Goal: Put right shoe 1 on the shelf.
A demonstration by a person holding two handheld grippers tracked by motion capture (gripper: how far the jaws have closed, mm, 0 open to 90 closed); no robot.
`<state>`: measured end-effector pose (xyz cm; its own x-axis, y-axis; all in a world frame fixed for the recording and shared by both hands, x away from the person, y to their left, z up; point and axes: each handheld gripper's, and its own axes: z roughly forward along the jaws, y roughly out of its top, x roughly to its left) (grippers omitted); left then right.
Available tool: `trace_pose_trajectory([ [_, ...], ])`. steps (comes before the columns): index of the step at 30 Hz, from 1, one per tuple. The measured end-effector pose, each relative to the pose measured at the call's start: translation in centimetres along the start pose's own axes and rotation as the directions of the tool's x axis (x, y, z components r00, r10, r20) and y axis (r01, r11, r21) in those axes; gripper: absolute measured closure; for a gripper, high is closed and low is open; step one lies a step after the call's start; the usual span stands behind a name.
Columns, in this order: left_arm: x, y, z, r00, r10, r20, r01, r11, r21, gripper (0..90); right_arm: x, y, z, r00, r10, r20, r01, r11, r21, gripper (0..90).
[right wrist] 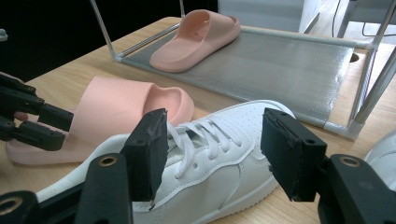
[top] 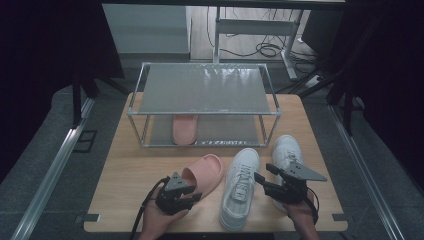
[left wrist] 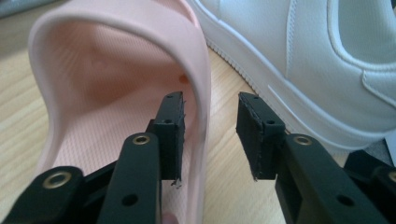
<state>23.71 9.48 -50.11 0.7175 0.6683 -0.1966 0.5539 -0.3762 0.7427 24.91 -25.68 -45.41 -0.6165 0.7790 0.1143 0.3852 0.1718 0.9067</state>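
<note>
Done: one pink slipper [top: 184, 129] sits on the rack [top: 204, 111] lower shelf
Left: second slipper [top: 202, 171], two sneakers [top: 241, 186] on tabletop [top: 125, 175]
My fingers: both grippers' released, left gripper [top: 192, 197] straddling the slipper's rim

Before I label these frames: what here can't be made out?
- Second sneaker: high view, heel hidden behind the right gripper.
- Slide on the rack: high view, toe hidden under the top shelf.
- Near slide: left gripper view, heel cut off by the bottom edge.
</note>
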Motion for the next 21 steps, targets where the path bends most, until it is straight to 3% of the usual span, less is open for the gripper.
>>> trace_pose_trajectory([
  [12,0.0,0.8,1.8,0.9995,0.005,-0.030,-0.004,0.9994,0.033,77.3,-0.1,0.0,0.0,1.0000,-0.002,0.003,0.002,1.000,0.000,42.0],
  [14,0.0,0.8,2.0,0.9991,0.003,-0.041,-0.002,0.9995,0.030,81.3,0.0,0.0,0.0,1.0000,-0.003,0.003,0.003,1.000,0.002,42.0],
  [21,0.1,1.3,1.4,0.9966,-0.003,-0.082,0.003,1.0000,0.001,82.8,-0.1,0.0,-0.1,1.0000,0.001,0.003,-0.001,1.000,-0.003,42.0],
])
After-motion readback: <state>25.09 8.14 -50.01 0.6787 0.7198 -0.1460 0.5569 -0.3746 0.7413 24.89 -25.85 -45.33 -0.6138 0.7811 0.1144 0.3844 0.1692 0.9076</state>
